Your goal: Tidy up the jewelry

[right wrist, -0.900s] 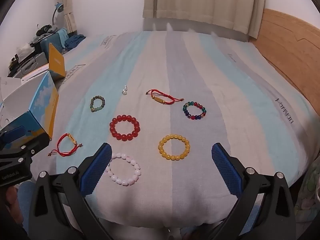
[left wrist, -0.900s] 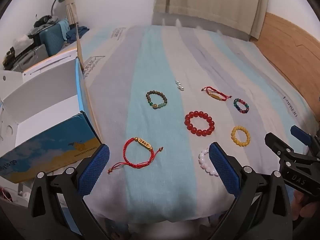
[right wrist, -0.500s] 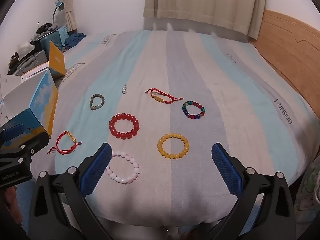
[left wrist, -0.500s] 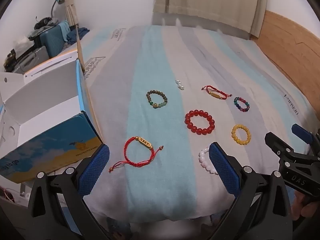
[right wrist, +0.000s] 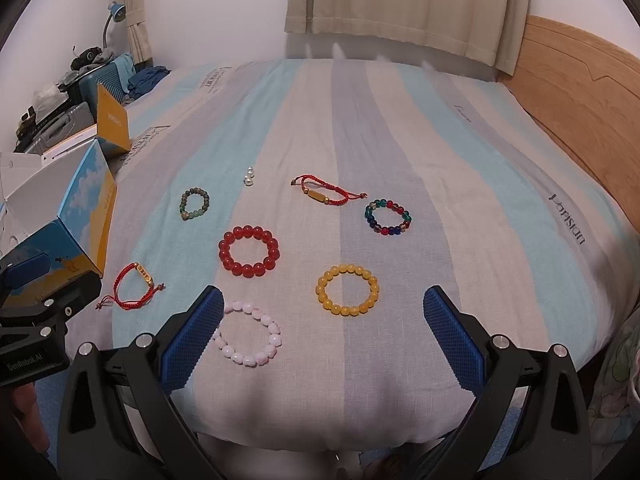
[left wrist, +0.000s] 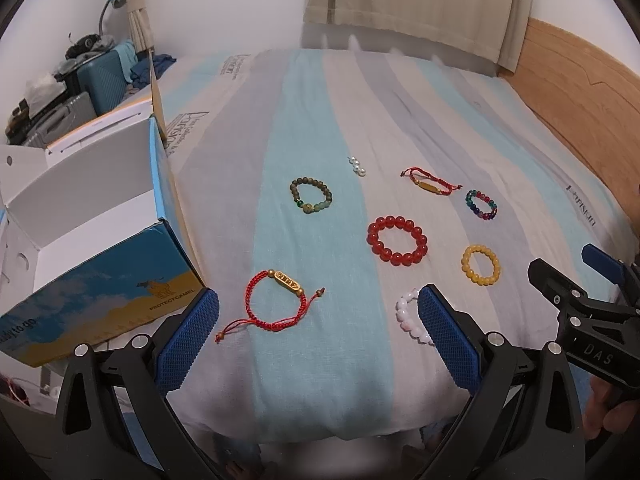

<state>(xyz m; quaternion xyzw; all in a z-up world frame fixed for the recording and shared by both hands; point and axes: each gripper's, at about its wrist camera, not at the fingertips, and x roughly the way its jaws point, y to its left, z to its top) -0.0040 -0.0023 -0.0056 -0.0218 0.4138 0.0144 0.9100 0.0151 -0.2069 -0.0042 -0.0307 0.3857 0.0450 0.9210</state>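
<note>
Both views barely shifted, left gripper (left wrist: pixel 318 330) and right gripper (right wrist: pixel 320 332) jaws wide, empty

You've got seven bracelets lying flat and apart on the striped bedspread. Nearest you, the pale pink bead bracelet (right wrist: pixel 249 333) and the yellow bead bracelet (right wrist: pixel 347 289). Behind them, the big red bead bracelet (right wrist: pixel 248 251), the multicoloured bead bracelet (right wrist: pixel 387 216) and the green bead bracelet (right wrist: pixel 194 203). One red cord bracelet (right wrist: pixel 131 286) lies far left, another red cord bracelet (right wrist: pixel 325 193) further back, beside small loose pearls (right wrist: pixel 249 177).
</note>
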